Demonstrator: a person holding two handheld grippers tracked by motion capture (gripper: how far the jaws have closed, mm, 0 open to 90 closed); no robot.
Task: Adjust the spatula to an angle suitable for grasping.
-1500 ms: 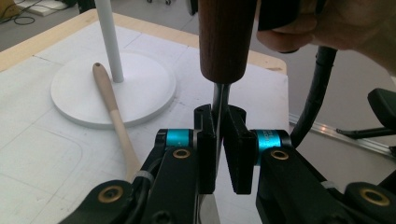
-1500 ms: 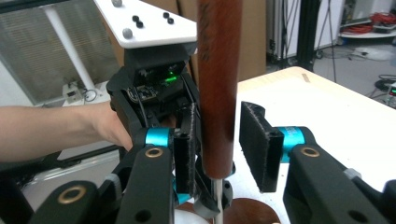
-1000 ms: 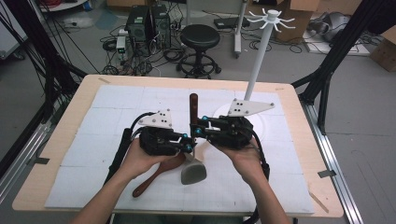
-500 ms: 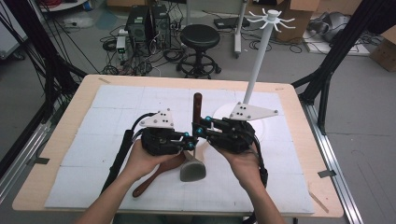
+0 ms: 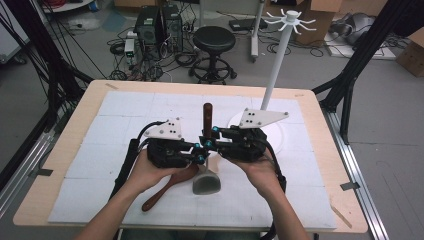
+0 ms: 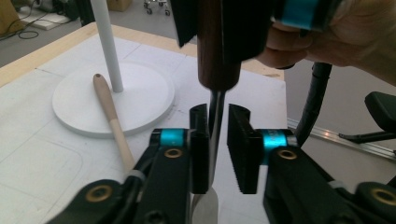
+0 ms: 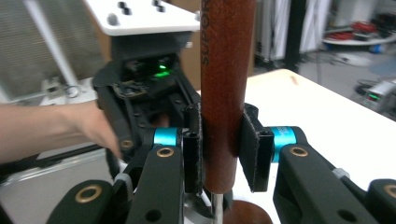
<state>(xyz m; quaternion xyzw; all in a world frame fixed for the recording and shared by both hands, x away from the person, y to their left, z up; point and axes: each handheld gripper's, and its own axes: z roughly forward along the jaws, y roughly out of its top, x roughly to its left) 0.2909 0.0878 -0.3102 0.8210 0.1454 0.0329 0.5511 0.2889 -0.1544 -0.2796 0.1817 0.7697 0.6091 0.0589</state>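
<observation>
A spatula stands upright between the two grippers, its dark brown handle [image 5: 207,116] on top and its grey metal blade [image 5: 206,183] down at the mat. My right gripper [image 5: 213,136] is shut on the handle [image 7: 226,93], with both pads pressing it in the right gripper view. My left gripper [image 5: 200,153] sits lower, around the thin metal shank [image 6: 215,116]. Its jaws have just been opening: one pad lies against the shank and the other stands clear of it.
A dark wooden spoon [image 5: 167,187] lies on the white mat under the left hand. The white hook stand [image 5: 280,55] rises from its round base [image 6: 140,93] behind the right gripper. A pale wooden utensil [image 6: 109,109] rests partly on that base.
The spatula stays upright between the grippers. The right hand has shifted slightly; the left has kept its place.
</observation>
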